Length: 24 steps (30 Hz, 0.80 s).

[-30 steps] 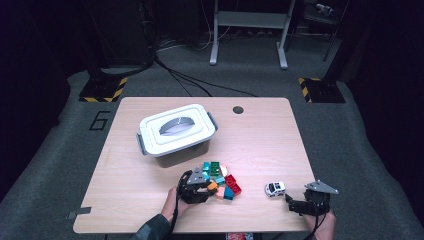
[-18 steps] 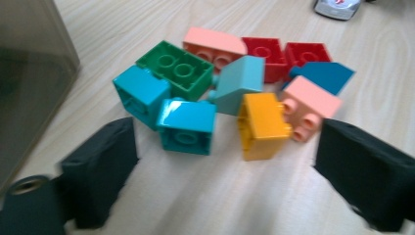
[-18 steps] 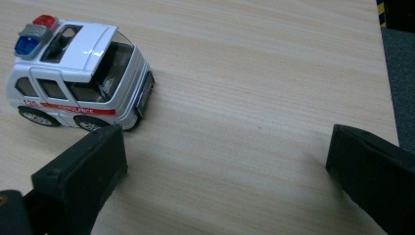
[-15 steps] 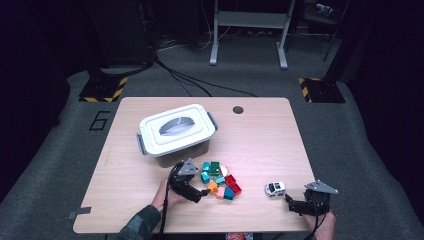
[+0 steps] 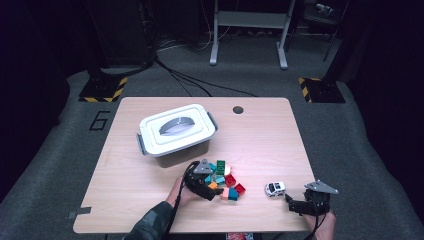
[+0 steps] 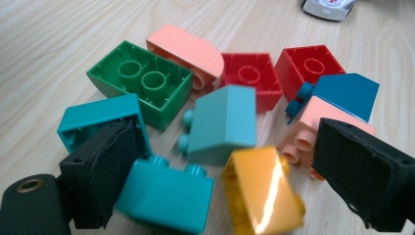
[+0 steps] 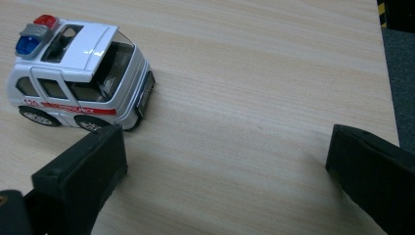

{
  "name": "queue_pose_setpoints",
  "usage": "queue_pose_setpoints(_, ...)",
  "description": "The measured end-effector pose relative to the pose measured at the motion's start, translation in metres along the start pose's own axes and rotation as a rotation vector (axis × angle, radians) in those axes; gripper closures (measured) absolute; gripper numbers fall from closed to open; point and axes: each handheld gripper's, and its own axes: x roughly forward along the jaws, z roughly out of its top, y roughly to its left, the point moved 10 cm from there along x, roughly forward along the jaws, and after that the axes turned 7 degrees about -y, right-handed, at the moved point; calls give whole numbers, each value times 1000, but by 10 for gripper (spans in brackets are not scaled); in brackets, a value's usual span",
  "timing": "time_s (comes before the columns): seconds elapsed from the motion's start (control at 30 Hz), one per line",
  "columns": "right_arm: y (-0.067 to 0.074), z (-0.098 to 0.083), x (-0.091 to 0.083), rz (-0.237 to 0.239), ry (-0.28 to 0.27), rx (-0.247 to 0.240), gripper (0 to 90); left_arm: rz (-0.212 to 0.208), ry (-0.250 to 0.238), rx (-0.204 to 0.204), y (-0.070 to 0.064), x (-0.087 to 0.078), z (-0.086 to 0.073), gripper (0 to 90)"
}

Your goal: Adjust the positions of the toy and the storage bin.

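Setting was a lab or test room. A wooden table [image 5: 260,135] stood on grey carpet [image 5: 60,150], with floor cables [image 5: 200,82], hazard-striped stand bases [image 5: 102,92] and a metal frame [image 5: 247,30] behind.

High view: table [image 5: 150,200] brightly lit from above, floor and background dim to black; soft, slightly grainy. Left gripper view: sharp on far bricks, orange brick [image 6: 262,198] between the fingers [image 6: 105,171] motion-blurred, with a bright glare streak. Right gripper view: even light, toy car [image 7: 80,73] crisp, soft shadow beneath it; fingers [image 7: 83,176] near-black, detail lost.
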Motion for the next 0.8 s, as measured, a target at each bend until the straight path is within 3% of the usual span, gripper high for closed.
queue_pose_setpoints(0.13,0,0,0,0,0,0,10,6,0,9,-2,-2,2,104)
queue_pose_setpoints(0.23,0,0,0,1,0,-1,10,17,-19,3,-4,-16,5,104)
queue_pose_setpoints(0.4,0,0,0,2,0,-2,10,47,-29,31,-3,-39,5,118)
queue_pose_setpoints(0.5,0,0,0,3,0,-3,10,63,-27,16,3,-46,-1,151)
queue_pose_setpoints(0.67,0,0,0,3,0,-4,10,54,-11,-11,7,-45,-11,296)
queue_pose_setpoints(0.8,0,0,0,2,1,-2,10,23,-3,-26,4,-37,-14,357)
